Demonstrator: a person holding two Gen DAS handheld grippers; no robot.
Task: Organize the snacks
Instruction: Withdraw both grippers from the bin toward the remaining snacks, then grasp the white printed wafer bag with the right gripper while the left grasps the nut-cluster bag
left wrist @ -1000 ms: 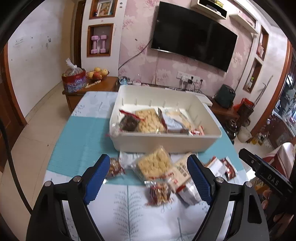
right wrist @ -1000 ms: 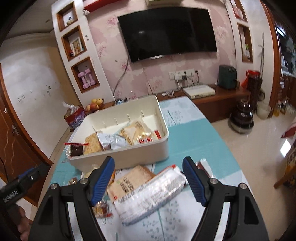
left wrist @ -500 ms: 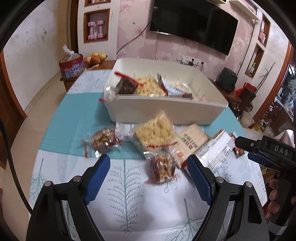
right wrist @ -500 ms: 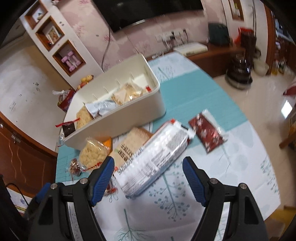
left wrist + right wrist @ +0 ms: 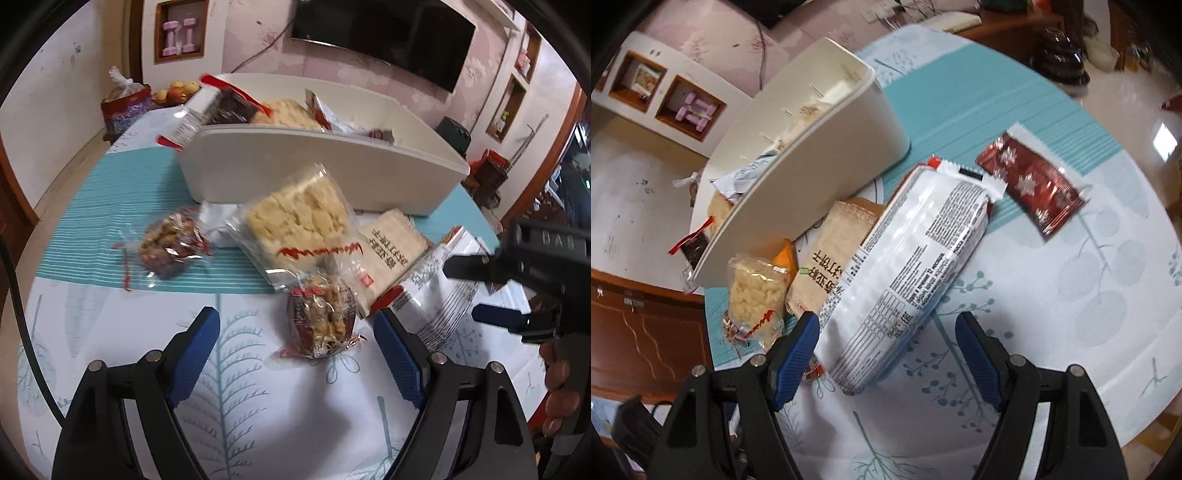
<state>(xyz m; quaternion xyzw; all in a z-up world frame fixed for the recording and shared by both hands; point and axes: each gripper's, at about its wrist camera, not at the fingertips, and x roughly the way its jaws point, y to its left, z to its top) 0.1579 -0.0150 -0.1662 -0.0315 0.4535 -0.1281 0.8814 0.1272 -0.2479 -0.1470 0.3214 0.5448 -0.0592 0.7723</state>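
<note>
Cream plastic bin (image 5: pixel 303 166) stands on the counter (image 5: pixel 110 332), which is covered by a cloth with teal stripes and a leaf print. Several snack packets stand inside the bin. More snacks lie on the counter just in front of it: a clear bag of puffed rice cake (image 5: pixel 299 221), a tan cracker pack (image 5: pixel 391 251), a small nut-bar packet (image 5: pixel 321 317), a second nut packet (image 5: pixel 170 243) to its left, a long white biscuit pack (image 5: pixel 908 280) and a dark red wrapper (image 5: pixel 1030 181) lying apart to the right.

Left gripper (image 5: pixel 295 350): jaws apart, nothing clamped; the small nut-bar packet lies just ahead, between the fingertips. Right gripper (image 5: pixel 886 350): jaws apart, nothing clamped; the near end of the white biscuit pack lies between its blue pads (image 5: pixel 798 354), contact not confirmed.
</note>
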